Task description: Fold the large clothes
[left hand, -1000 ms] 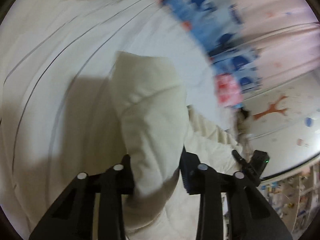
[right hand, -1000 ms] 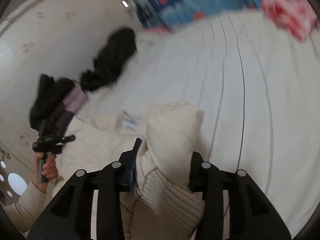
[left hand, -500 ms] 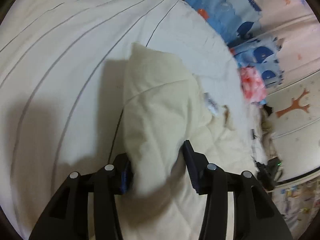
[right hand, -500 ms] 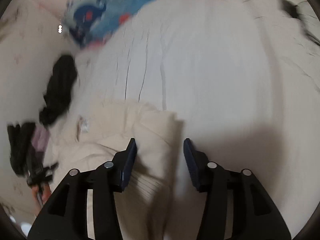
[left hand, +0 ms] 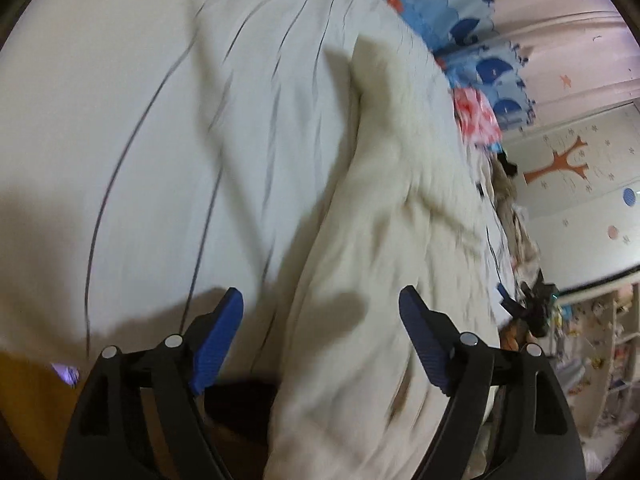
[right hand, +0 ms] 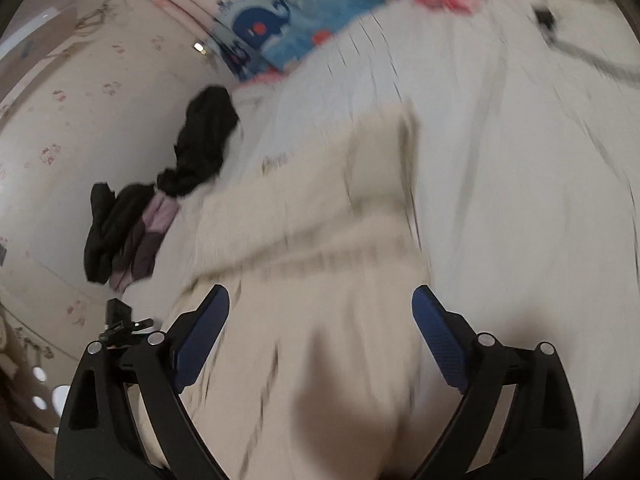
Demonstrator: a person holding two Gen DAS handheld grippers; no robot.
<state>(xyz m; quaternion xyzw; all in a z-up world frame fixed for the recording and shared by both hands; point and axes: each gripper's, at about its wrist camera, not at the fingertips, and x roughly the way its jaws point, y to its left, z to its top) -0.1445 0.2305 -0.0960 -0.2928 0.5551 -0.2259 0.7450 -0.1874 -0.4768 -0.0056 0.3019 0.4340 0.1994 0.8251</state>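
Right gripper (right hand: 320, 312) view alone shows black clothes (right hand: 208, 136).

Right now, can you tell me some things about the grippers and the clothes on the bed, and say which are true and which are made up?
1. The left gripper is open. True.
2. The right gripper pinches the cream garment. False: its jaws are spread wide and hold nothing.
3. Dark clothes lie to the left of the garment in the right view. True.
4. The bed sheet is red. False: it is white with thin dark lines.
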